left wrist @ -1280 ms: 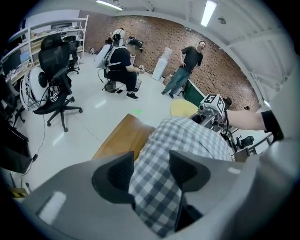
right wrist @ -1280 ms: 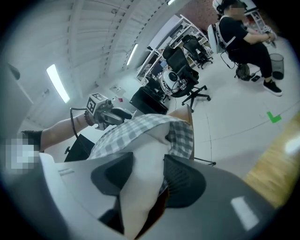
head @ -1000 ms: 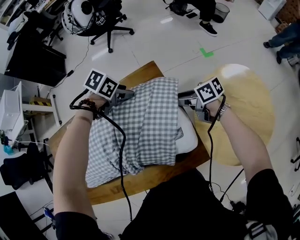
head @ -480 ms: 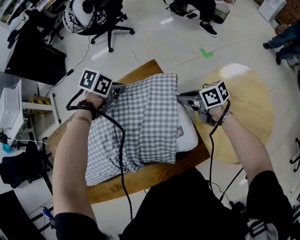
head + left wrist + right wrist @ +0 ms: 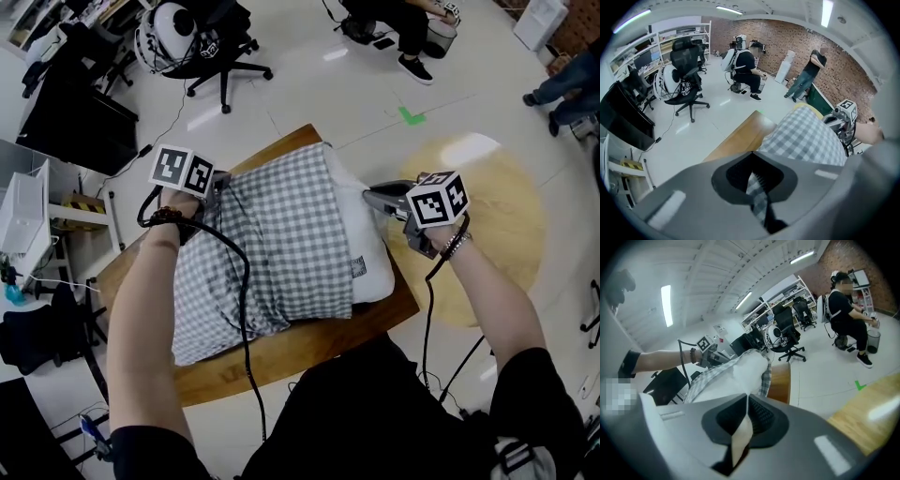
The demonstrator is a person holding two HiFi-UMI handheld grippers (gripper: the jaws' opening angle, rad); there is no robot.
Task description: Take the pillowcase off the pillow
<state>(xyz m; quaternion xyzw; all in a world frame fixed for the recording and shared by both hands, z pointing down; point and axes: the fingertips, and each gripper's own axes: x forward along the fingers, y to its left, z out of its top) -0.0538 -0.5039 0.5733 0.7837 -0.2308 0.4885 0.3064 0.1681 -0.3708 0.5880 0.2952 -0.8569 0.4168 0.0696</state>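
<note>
A grey-and-white checked pillowcase (image 5: 272, 244) covers most of a white pillow (image 5: 370, 253) lying on a wooden table (image 5: 281, 361). My left gripper (image 5: 223, 185) is at the far left corner, shut on a pinch of the checked cloth, which shows between its jaws in the left gripper view (image 5: 757, 199). At the far right side my right gripper (image 5: 367, 194) is shut on the white pillow, a fold of which sits between its jaws in the right gripper view (image 5: 740, 437). The pillow's right edge and far right corner are bare.
A round pale wooden table (image 5: 511, 234) stands just right of the wooden one. Black office chairs (image 5: 220, 47) and a seated person (image 5: 398, 28) are beyond on the white floor. A white shelf unit (image 5: 23, 225) stands at the left. Cables trail along both forearms.
Both grippers have shut and lifted. The left has pulled the checked cloth leftward, the right has drawn back to the right, and more white pillow shows at the far right corner.
</note>
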